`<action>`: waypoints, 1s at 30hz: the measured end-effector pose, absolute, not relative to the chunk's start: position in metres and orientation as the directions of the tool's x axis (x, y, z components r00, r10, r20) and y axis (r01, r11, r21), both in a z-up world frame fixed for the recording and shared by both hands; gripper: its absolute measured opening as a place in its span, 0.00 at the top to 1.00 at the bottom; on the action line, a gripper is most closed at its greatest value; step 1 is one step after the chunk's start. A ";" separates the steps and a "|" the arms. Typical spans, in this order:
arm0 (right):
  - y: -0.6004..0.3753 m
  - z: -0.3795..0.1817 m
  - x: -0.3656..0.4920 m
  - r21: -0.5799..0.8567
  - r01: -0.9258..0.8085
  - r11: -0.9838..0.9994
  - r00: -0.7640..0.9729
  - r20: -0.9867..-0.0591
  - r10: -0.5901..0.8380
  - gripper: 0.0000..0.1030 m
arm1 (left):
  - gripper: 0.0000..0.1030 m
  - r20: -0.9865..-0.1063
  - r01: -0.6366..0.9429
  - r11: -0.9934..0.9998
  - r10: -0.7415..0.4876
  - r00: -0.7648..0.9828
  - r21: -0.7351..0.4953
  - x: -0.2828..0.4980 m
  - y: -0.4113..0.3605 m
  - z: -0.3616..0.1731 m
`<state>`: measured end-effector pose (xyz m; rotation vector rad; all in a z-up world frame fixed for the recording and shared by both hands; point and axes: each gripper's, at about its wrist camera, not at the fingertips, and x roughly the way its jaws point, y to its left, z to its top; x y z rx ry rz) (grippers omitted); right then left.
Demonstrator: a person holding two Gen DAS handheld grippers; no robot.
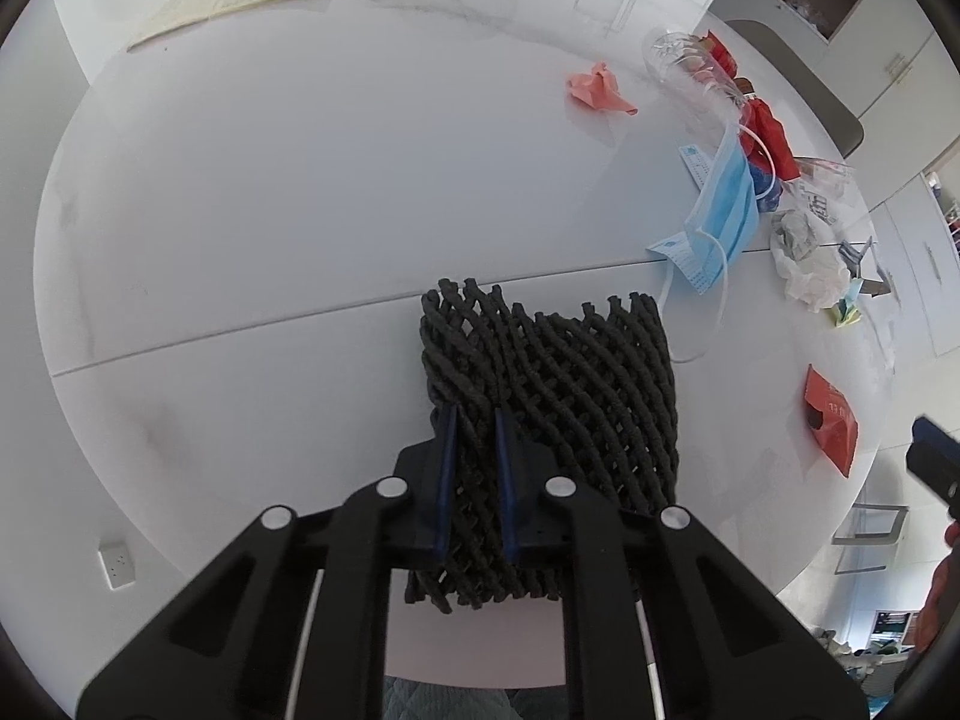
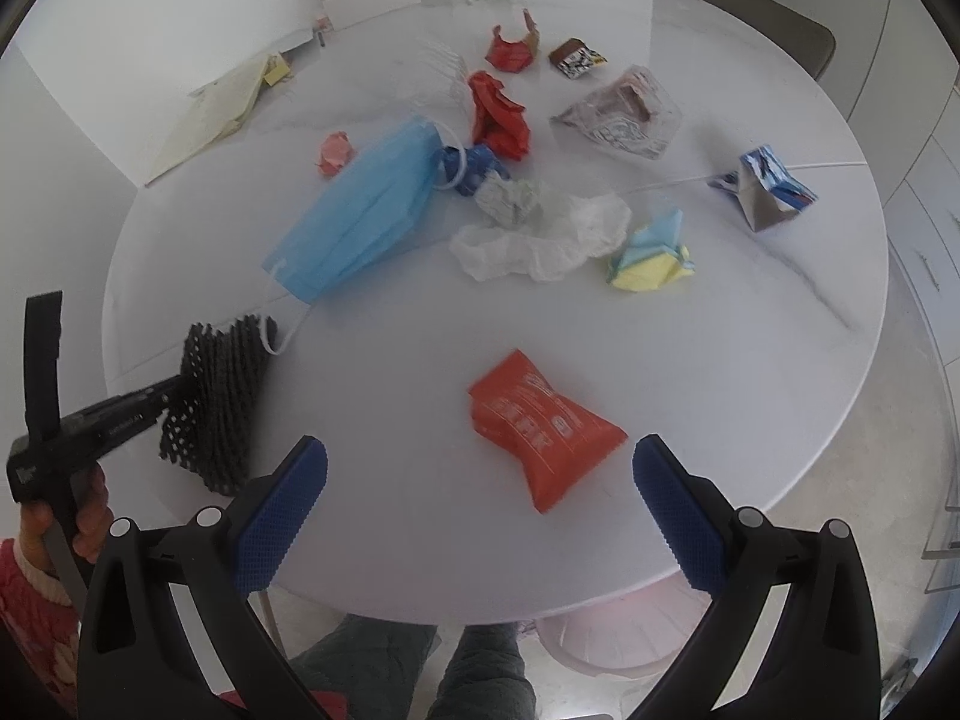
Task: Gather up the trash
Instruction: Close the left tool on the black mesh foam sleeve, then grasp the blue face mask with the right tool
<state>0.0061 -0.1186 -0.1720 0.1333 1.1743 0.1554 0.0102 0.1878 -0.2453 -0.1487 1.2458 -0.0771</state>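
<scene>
So the left hand-held gripper [image 1: 477,420] has clamped down on the black foam net sleeve [image 1: 558,396], blue pads pinching the mesh at its near-left side. The netting sits at the near edge of the round white counter [image 1: 270,180], partly hanging past the rim by the look of it, though the fisheye warps things so I wouldn't swear to that. From the right wrist view you can see the same sleeve [image 2: 219,396] off to the near-left edge, with the person's hand [image 2: 66,516] on the handle.

The right hand-held gripper [image 2: 480,498] is wide open, nothing between the pads, hanging over the near edge. The red snack packet [image 2: 540,426] lies on the counter just ahead of it, roughly lined up between the two fingers but not touched by either.

Rest of the trash is further in toward the middle: a blue face mask [image 2: 360,210] just beyond the net sleeve with its ear loop next to the mesh, a crumpled white tissue [image 2: 540,234], a yellow and blue paper wad [image 2: 651,258], a crumpled red wrapper [image 2: 498,114] and a clear plastic tray [image 2: 624,114] toward the far side. A silver foil packet [image 2: 765,189] sits near the right edge.
</scene>
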 end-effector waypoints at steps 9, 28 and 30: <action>-0.066 -0.174 0.086 0.275 -0.004 0.962 0.409 -0.877 0.252 0.02 | 0.89 -0.934 0.061 0.987 -0.159 0.319 -0.148 0.021 0.181 -0.218; -0.035 -0.210 0.148 0.362 0.101 0.927 0.352 -0.884 0.307 0.98 | 0.89 -0.890 0.197 0.978 -0.154 0.429 -0.074 0.061 0.203 -0.147; -0.040 -0.199 0.140 0.362 0.095 0.927 0.368 -0.878 0.305 0.98 | 0.89 -0.884 0.225 0.972 -0.158 0.440 -0.062 0.064 0.197 -0.142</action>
